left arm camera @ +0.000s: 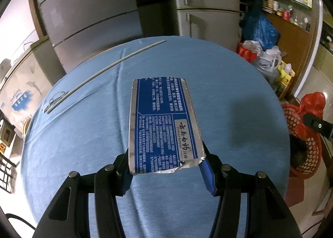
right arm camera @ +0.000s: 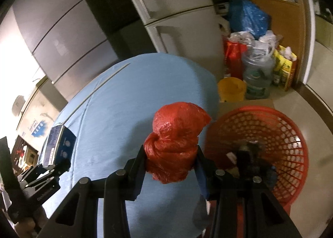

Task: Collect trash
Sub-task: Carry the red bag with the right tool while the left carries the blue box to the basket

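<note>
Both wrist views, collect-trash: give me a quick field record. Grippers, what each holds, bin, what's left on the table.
left hand-held gripper: shut on flattened blue and silver toothpaste box, held above the table
right hand-held gripper: shut on knotted red plastic bag
bin: red perforated plastic basket, beside the table, some trash already inside
table: round, blue cloth
left on table: long thin white rod near the far edge
</note>
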Demonstrator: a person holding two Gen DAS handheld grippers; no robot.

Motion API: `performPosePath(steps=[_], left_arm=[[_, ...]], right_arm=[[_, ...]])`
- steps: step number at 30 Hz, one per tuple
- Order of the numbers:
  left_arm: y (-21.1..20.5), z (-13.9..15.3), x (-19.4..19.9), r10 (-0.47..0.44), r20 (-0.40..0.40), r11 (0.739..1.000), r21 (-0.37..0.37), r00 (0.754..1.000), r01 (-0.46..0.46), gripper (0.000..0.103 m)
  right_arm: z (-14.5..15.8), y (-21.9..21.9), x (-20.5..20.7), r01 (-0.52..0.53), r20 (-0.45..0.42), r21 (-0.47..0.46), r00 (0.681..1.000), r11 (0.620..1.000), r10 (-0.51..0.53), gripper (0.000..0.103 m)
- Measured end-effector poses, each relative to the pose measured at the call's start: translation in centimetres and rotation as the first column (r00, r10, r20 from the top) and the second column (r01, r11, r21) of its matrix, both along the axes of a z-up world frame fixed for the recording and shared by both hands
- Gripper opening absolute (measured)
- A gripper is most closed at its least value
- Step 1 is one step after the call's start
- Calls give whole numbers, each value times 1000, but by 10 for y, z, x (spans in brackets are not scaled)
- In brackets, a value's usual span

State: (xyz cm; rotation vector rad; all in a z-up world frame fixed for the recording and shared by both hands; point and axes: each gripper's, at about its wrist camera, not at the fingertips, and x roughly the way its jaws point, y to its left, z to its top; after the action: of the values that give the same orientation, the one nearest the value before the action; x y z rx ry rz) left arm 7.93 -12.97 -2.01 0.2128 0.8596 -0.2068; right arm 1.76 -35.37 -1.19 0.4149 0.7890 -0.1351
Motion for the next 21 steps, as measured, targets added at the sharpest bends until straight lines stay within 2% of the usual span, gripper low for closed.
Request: performPosePath(steps=[12, 21], left_arm=[[-54, 9, -7, -130, 0, 991, -8, 992, 130, 57], [-101, 11, -10, -222, -11, 975, -7, 975, 222, 57]], right_arm=[[-6, -60, -32, 150, -15, -3, 989, 989, -150, 46], [-16, -91, -47, 214, -39, 8, 976, 977, -214, 46]])
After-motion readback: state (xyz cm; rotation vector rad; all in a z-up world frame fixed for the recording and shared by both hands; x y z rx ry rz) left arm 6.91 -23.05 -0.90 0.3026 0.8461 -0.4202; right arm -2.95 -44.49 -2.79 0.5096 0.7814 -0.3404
